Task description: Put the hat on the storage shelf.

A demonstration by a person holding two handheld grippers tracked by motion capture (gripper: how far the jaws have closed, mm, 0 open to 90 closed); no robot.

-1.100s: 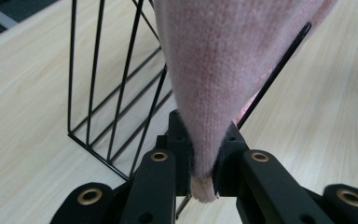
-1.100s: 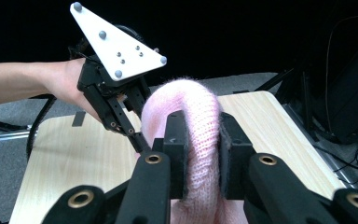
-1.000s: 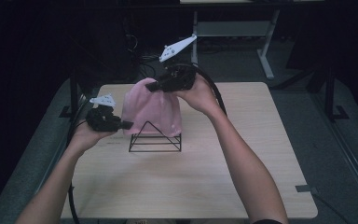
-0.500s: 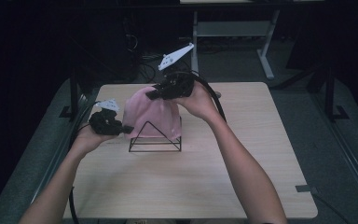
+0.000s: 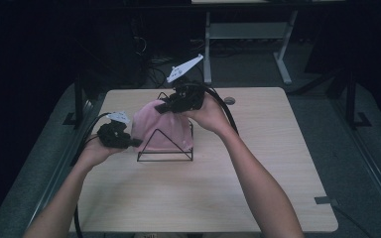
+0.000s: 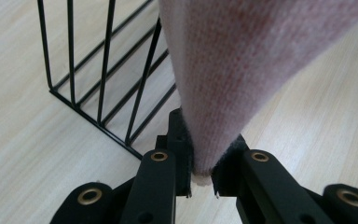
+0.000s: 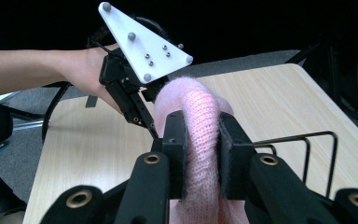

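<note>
Both grippers, left (image 5: 129, 142) and right (image 5: 164, 107), have their fingers clamped on the pink knit cloth (image 5: 156, 130), spreading it to drape over the wire rack (image 5: 164, 154) on the counter (image 5: 188, 198).

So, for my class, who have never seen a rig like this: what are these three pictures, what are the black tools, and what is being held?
A person sits at a wooden table and holds a hand tool in each hand. No robot arm is involved. The high view looks down from above. The other two come from cameras riding on each tool, looking along its black fingers. The left gripper and the right gripper are each shut on a pink knitted cloth, which drapes over a black wire rack standing on the table. In the right gripper view, the tool farther off with the white plate is the left one.
</note>
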